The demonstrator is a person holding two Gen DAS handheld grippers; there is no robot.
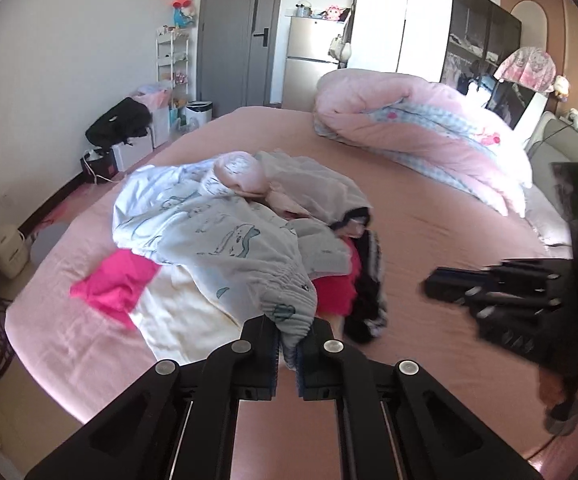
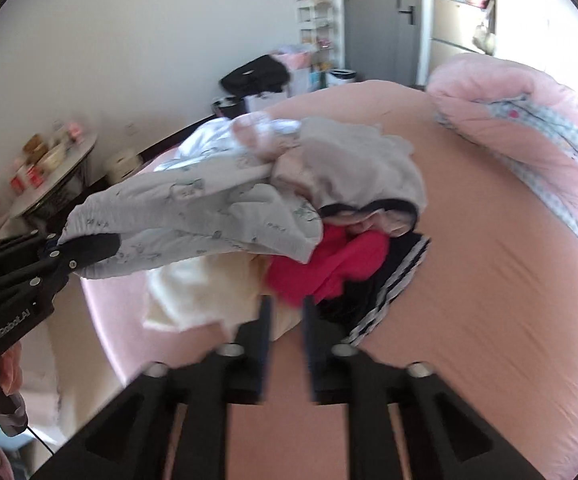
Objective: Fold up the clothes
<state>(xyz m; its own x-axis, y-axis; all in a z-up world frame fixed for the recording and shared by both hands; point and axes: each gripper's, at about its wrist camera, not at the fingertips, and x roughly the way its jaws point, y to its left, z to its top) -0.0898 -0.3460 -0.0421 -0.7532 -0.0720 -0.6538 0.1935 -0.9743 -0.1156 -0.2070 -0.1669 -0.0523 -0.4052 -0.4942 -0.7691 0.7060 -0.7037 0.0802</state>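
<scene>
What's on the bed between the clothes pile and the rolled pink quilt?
Nothing: in the left wrist view, only bare pink sheet separates the clothes pile from the quilt.

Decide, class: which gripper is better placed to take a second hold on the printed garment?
Right. The right gripper is open and empty beside the clothes pile, while the left gripper is already shut on the printed garment, lifting its elastic edge.

"GenRobot.AI" on left hand-held gripper (image 2: 85, 249)
</scene>
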